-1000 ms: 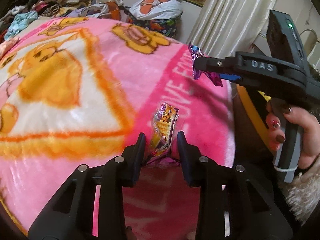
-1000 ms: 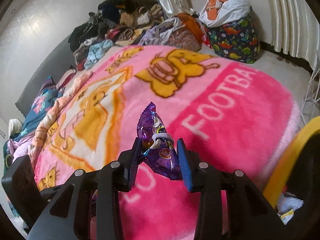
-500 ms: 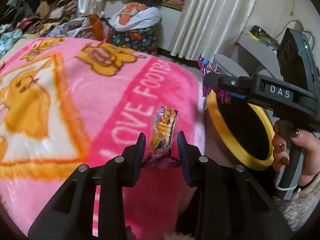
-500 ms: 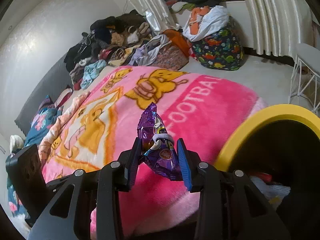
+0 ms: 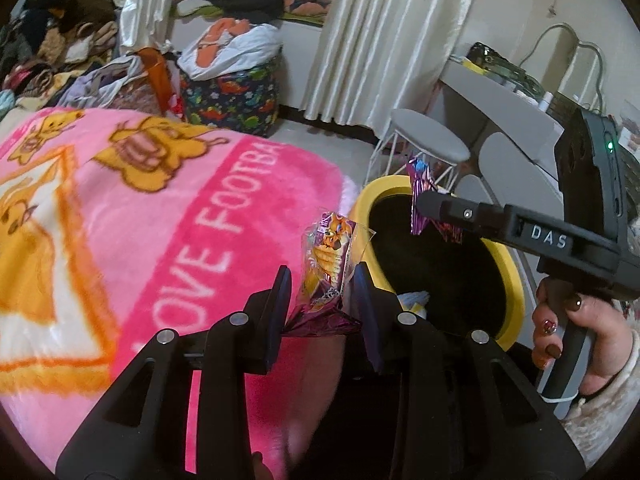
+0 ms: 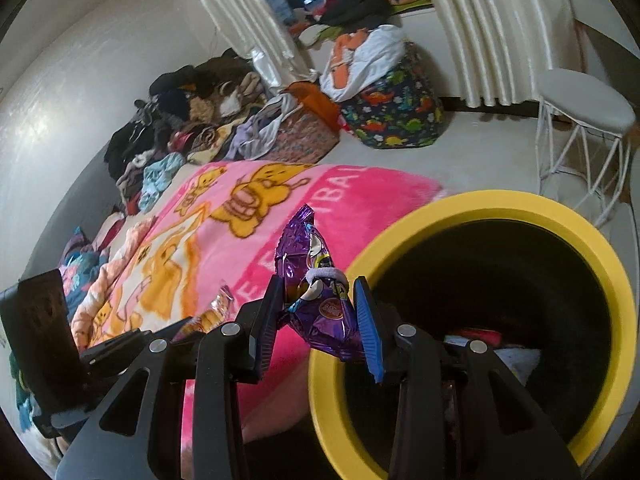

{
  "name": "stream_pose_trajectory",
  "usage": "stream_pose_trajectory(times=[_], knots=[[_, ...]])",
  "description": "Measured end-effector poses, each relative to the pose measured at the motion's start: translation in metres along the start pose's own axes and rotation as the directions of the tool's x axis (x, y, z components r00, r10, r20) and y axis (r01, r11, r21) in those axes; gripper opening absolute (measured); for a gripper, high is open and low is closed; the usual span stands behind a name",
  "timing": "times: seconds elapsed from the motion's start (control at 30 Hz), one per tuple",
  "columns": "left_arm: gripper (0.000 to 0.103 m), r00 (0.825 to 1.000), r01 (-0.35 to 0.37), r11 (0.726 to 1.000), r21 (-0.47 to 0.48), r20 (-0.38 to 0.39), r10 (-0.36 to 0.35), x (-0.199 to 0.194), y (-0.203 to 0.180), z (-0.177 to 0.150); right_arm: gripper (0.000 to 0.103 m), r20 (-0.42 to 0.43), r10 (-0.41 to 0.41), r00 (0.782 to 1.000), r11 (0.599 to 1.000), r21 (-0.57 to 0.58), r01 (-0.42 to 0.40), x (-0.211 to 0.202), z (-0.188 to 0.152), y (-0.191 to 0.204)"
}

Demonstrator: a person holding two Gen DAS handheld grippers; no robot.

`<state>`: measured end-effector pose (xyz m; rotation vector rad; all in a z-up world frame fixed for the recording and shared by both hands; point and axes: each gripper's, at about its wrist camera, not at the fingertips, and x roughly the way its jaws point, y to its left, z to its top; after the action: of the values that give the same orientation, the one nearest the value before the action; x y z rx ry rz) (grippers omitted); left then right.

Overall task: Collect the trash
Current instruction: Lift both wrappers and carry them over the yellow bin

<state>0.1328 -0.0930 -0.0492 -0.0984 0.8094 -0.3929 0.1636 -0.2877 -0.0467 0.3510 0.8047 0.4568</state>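
Note:
My left gripper point(image 5: 322, 280) is shut on an orange and purple snack wrapper point(image 5: 328, 256), held at the bed's edge just left of the yellow-rimmed black bin point(image 5: 516, 280). My right gripper point(image 6: 318, 300) is shut on a purple foil wrapper point(image 6: 316, 288), held over the bin's near left rim point(image 6: 480, 204). In the left wrist view the right gripper point(image 5: 420, 204) hangs above the bin's opening with the purple wrapper point(image 5: 418, 184). Some trash point(image 6: 516, 356) lies in the bin. The left gripper's wrapper point(image 6: 216, 308) shows in the right wrist view.
A pink cartoon blanket point(image 5: 140, 208) covers the bed on the left. A white wire stool point(image 6: 584, 108) stands behind the bin. A dinosaur-print bag point(image 6: 392, 116) and piles of clothes point(image 6: 192, 120) lie on the floor by the curtains point(image 5: 372, 40).
Both grippers have swung right from over the blanket to the bin, each keeping its wrapper. The right gripper now hangs over the bin's opening; the left is beside its rim.

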Motion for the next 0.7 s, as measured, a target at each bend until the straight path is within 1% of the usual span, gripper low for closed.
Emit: stream_pose_trajectory(times=[0.43, 0.7], knots=[[0.026, 0.999, 0.049, 0.996, 0.072, 0.007, -0.050, 0.011, -0.044, 0.018, 0.035, 0.062, -0.051, 0.997, 0.996, 0.082, 0.046, -0.033, -0.004, -0.042], [0.026, 0.997, 0.072, 0.991, 0.113, 0.000, -0.072, 0.019, -0.066, 0.020, 0.035, 0.086, -0.084, 0.993, 0.989, 0.128, 0.073, -0.048, -0.008, -0.064]])
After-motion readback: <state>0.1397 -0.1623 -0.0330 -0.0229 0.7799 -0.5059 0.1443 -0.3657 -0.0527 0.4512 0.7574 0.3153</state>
